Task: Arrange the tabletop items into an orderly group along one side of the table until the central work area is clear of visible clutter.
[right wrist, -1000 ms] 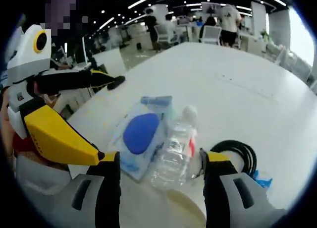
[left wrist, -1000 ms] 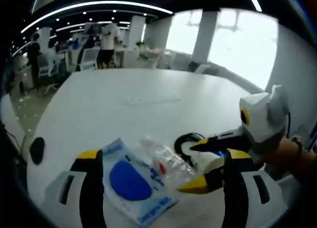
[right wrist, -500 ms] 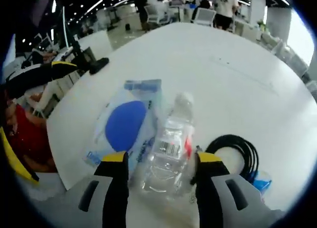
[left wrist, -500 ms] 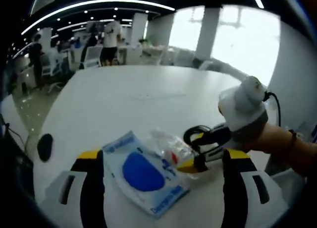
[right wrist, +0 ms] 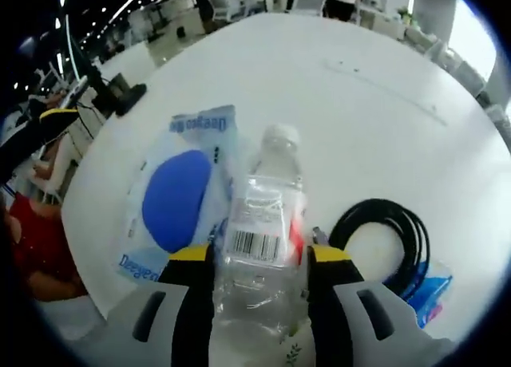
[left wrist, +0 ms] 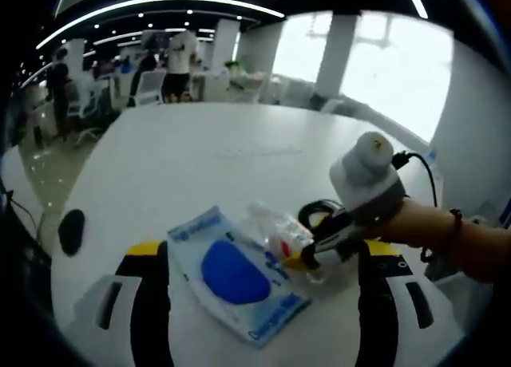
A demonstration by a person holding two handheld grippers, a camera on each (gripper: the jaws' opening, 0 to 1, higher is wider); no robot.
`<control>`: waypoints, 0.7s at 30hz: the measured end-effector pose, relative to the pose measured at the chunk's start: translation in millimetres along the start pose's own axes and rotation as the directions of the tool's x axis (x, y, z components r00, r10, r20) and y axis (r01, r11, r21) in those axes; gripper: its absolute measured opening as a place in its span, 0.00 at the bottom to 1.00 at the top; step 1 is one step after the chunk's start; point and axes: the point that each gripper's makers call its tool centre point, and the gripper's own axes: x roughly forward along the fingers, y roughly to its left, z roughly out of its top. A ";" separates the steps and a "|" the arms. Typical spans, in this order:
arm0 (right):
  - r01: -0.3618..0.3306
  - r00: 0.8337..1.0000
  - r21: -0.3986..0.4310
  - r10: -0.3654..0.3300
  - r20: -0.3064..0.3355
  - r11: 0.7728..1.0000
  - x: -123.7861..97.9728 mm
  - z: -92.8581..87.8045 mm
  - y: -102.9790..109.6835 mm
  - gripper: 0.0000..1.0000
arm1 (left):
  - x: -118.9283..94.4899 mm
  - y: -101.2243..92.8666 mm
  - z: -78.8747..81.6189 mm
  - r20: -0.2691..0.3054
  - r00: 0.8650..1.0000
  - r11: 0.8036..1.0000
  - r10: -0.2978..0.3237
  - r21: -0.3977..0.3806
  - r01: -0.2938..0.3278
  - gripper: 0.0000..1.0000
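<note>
A clear plastic water bottle (right wrist: 263, 239) with a white cap lies on the white table (right wrist: 359, 120). My right gripper (right wrist: 259, 254) has one jaw against each side of it and is shut on it. Beside the bottle lies a flat clear packet with a blue disc (right wrist: 172, 191). In the left gripper view the same packet (left wrist: 235, 275) and bottle (left wrist: 275, 235) lie between the wide-open jaws of my left gripper (left wrist: 263, 249), which hovers over them without touching. The right gripper (left wrist: 307, 259) reaches in from the right, held by a hand.
A coiled black cable (right wrist: 421, 243) lies just right of the bottle, with a small blue packet (right wrist: 427, 286) at its edge. A black object (left wrist: 70, 231) sits near the table's left edge. People and office chairs stand beyond the far end.
The right gripper has moved forward over the bottle and its jaws have narrowed until they touch it. The left gripper has stayed nearly still and open.
</note>
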 end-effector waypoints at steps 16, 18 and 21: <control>-0.001 0.999 0.072 -0.002 0.046 0.997 0.4 0.4 0.0 0.36 | 4.6 -3.3 -2.1 -0.007 1.000 1.000 -0.026 -0.005 0.026 0.93; -0.011 0.998 0.072 0.006 0.060 0.997 0.7 0.7 2.5 0.36 | 5.1 -3.0 -2.6 -0.008 1.000 1.000 -0.029 -0.011 0.029 0.93; -0.037 0.992 0.094 0.025 0.127 0.995 -1.6 8.9 6.8 0.35 | 6.1 -1.0 -5.4 -0.016 1.000 1.000 -0.025 -0.015 0.025 0.92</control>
